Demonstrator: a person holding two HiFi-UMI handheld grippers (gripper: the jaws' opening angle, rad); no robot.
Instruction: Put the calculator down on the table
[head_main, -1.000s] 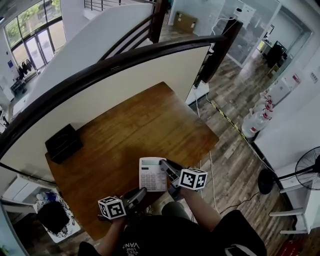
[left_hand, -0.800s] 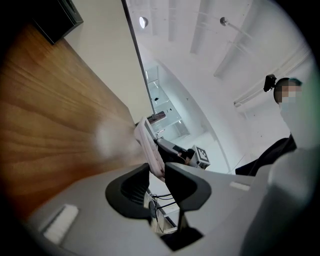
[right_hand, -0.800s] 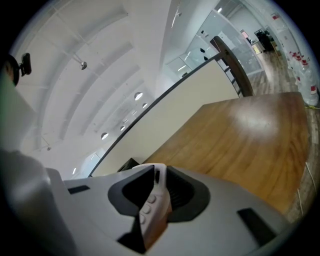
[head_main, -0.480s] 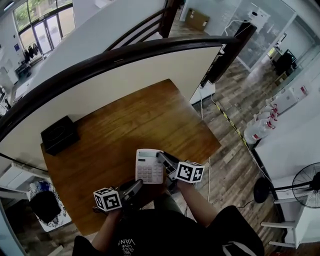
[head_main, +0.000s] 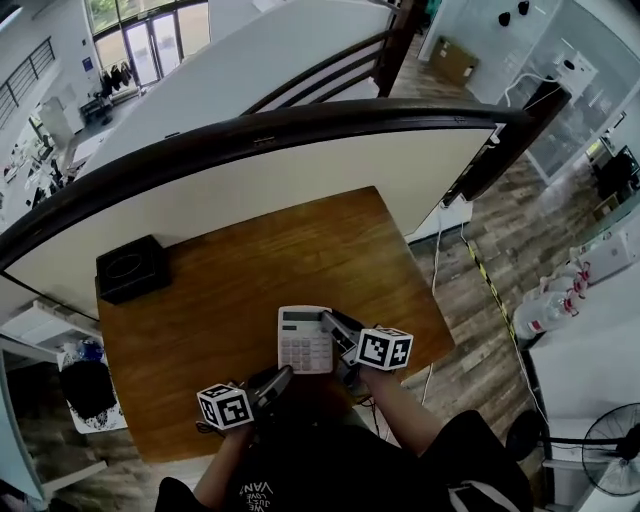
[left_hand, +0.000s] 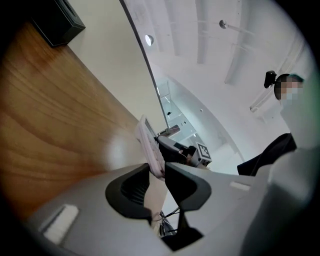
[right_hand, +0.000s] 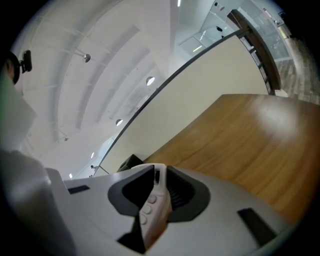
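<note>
- Clamping the calculator (head_main: 303, 342) by its right edge, the right gripper (head_main: 332, 324) holds it.
- The left gripper (head_main: 282, 377) pinches its near left corner.
- It is over the near part of the table (head_main: 250, 265).

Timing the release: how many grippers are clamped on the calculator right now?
2. The left gripper pinches the calculator at its near left corner; the right gripper pinches its right edge. Both grips show plainly; nothing hidden.

Head view steeply down on table (head_main: 250, 270); gripper views close along jaws, sharing table.
</note>
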